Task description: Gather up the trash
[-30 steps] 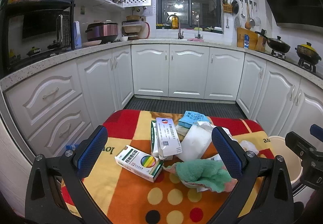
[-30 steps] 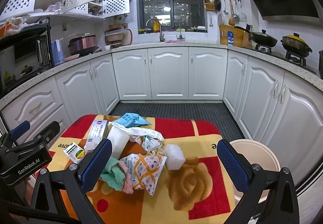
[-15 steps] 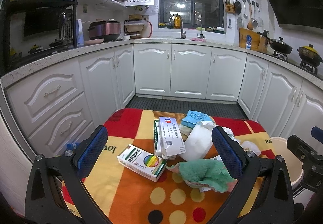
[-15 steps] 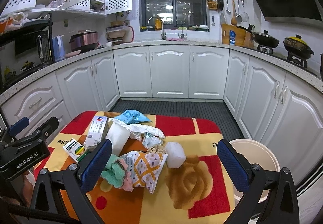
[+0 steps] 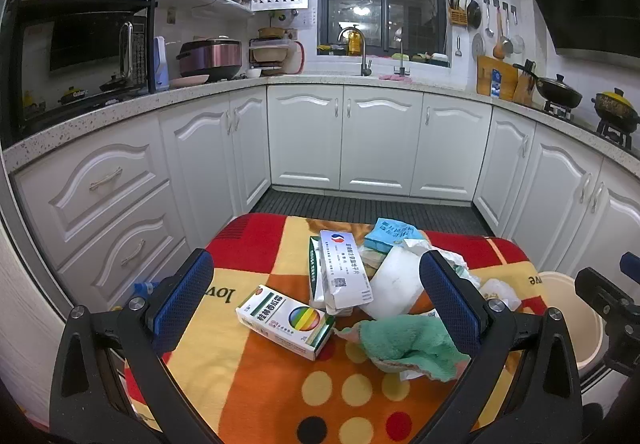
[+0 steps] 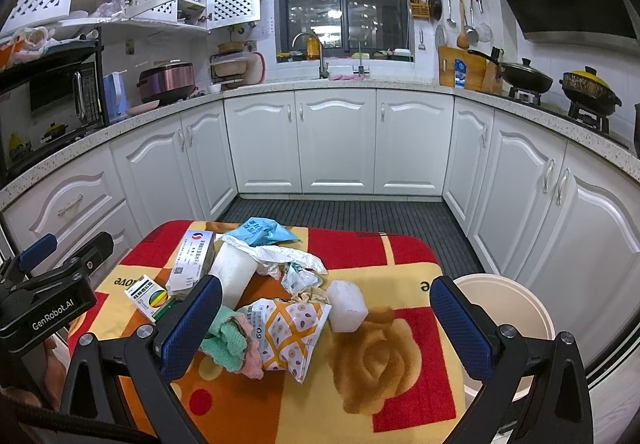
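Note:
A pile of trash lies on a table under a red, orange and yellow cloth (image 5: 256, 380). It holds a rainbow-printed box (image 5: 285, 320), a white medicine box (image 5: 344, 272), a white foam block (image 5: 394, 286), a blue wrapper (image 5: 390, 234) and a green cloth (image 5: 408, 340). The right wrist view adds a patterned snack bag (image 6: 290, 332), a white foam chunk (image 6: 346, 306) and crumpled plastic (image 6: 280, 256). A cream bin (image 6: 508, 310) stands right of the table. My left gripper (image 5: 316, 304) is open above the boxes. My right gripper (image 6: 326, 324) is open above the snack bag. Both are empty.
White kitchen cabinets (image 5: 380, 139) ring the table on three sides, with a dark ribbed floor mat (image 5: 368, 207) between. The counter carries a microwave (image 5: 80, 47), a rice cooker (image 5: 210, 57) and pots on a stove (image 6: 588, 89).
Both views have shifted slightly; the table and trash sit a little lower and further in the frames. No object on the table has moved. Both grippers stay open.

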Motion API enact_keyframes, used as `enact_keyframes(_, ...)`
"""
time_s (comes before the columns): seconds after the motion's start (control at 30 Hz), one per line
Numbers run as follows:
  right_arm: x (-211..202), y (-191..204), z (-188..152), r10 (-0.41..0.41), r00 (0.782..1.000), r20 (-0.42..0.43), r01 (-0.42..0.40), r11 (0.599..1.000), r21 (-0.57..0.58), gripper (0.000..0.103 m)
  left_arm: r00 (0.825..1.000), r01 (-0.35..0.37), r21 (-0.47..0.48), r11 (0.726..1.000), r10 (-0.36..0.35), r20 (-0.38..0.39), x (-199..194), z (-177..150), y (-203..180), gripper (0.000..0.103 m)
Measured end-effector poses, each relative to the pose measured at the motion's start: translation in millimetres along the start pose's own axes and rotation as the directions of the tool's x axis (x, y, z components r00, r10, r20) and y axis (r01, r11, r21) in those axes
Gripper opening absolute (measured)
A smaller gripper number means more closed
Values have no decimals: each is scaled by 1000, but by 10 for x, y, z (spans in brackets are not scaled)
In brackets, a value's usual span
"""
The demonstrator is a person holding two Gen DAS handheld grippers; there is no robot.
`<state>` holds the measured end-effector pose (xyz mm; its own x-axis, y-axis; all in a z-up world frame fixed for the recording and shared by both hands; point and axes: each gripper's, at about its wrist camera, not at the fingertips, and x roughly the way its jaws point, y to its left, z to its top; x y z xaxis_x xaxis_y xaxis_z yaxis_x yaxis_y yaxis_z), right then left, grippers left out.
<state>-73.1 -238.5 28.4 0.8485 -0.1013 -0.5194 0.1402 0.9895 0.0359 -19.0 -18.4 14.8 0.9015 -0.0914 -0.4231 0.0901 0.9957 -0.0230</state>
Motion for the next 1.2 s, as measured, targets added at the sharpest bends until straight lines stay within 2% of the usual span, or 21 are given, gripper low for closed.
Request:
enact_keyframes(0.37,8,-16,-11,-2,1000,-6,2,1000,0,103,1000,-15,-1,1000,15,-14,70,-52,104,102)
enact_keyframes(1.2,205,-6,-96,-6,996,-91,2,999,-41,103,998,-40,-18,999,38,-58,174,-90,177,102)
